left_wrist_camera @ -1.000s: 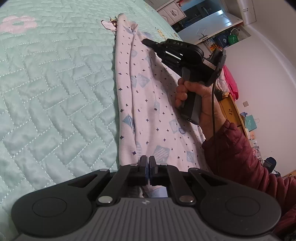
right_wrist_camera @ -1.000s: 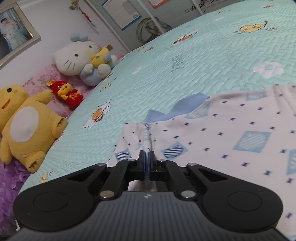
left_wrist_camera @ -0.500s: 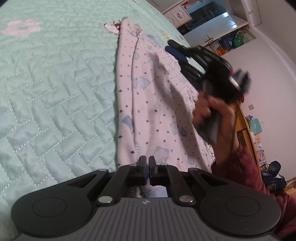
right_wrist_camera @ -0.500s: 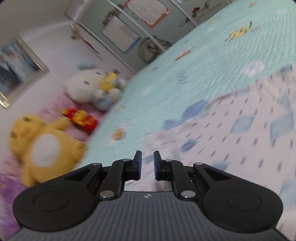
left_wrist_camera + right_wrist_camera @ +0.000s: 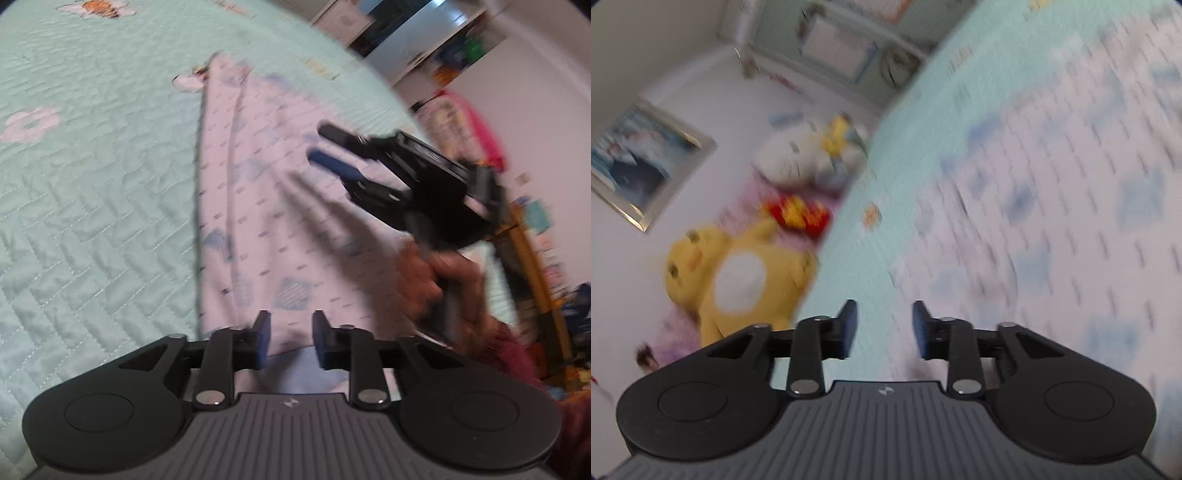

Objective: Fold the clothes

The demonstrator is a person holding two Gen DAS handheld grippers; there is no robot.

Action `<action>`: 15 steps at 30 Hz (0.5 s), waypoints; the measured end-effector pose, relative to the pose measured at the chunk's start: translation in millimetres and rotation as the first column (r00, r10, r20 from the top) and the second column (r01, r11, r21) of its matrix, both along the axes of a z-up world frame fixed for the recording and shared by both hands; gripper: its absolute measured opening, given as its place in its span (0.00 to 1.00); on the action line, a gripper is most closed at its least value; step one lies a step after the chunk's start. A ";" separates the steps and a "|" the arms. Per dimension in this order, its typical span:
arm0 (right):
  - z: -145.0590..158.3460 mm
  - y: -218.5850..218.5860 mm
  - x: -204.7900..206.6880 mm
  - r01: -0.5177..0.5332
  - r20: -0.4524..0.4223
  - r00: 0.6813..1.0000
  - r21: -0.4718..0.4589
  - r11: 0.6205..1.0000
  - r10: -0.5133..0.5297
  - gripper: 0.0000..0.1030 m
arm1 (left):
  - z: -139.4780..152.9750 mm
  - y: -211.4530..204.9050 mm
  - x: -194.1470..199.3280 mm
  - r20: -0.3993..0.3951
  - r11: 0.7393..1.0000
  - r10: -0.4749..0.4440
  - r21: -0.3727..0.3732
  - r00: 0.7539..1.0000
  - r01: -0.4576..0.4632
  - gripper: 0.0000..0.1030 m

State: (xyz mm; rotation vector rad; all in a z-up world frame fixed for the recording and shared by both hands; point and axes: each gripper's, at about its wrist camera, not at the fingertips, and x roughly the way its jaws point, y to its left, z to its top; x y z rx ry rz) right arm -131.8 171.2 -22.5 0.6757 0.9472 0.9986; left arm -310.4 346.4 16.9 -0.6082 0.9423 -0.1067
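Observation:
A white garment [image 5: 258,206] with small dark marks and pale blue patches lies folded lengthwise on the mint quilted bedspread [image 5: 92,177]. My left gripper [image 5: 288,334] hovers over its near end, jaws opening, pads off the cloth. In the left wrist view my right gripper [image 5: 321,146] hangs above the garment's right side, held by a hand [image 5: 436,284], its jaws parted with nothing between them. In the blurred right wrist view my right gripper [image 5: 884,328] is opening over the garment's edge [image 5: 1052,221], gripping nothing.
Plush toys sit beside the bed: a yellow one [image 5: 738,273], a white cat one [image 5: 798,155] and a small red one [image 5: 798,214]. A framed picture [image 5: 642,162] hangs on the wall. Cabinets and clutter [image 5: 535,229] stand past the bed's far side.
Both grippers went from shut on the garment to parted, letting it go. The right one swung back over the cloth and rolled; the left one lifted a little.

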 end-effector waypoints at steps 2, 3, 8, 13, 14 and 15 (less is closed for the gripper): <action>-6.4 -0.5 -14.3 -0.014 0.015 1.000 -0.090 0.996 0.016 0.33 | -1.7 0.0 5.5 -0.038 1.000 0.027 0.001 0.999 -0.027 0.23; -5.2 -7.0 -20.6 -0.006 0.026 1.000 -0.077 0.997 0.008 0.33 | 0.7 0.8 7.7 -0.056 0.999 0.042 -0.006 0.998 -0.043 0.23; 9.9 -85.0 -37.8 0.196 0.056 0.977 0.139 0.971 -0.205 0.35 | 31.4 -20.5 14.1 -0.049 0.993 0.021 0.119 0.999 -0.015 0.22; 10.0 -174.8 -24.7 0.465 0.061 0.874 0.178 0.867 -0.481 0.37 | 61.8 -58.9 31.6 -0.001 0.981 -0.050 0.185 0.999 0.049 0.24; 7.3 -188.3 -21.6 0.505 0.047 0.852 0.187 0.842 -0.522 0.38 | 66.3 -70.5 39.3 0.004 0.974 -0.069 0.216 0.998 0.066 0.25; 4.6 -201.8 -18.6 0.545 0.031 0.828 0.196 0.815 -0.560 0.39 | 70.4 -81.3 46.5 0.007 0.964 -0.090 0.251 0.996 0.086 0.26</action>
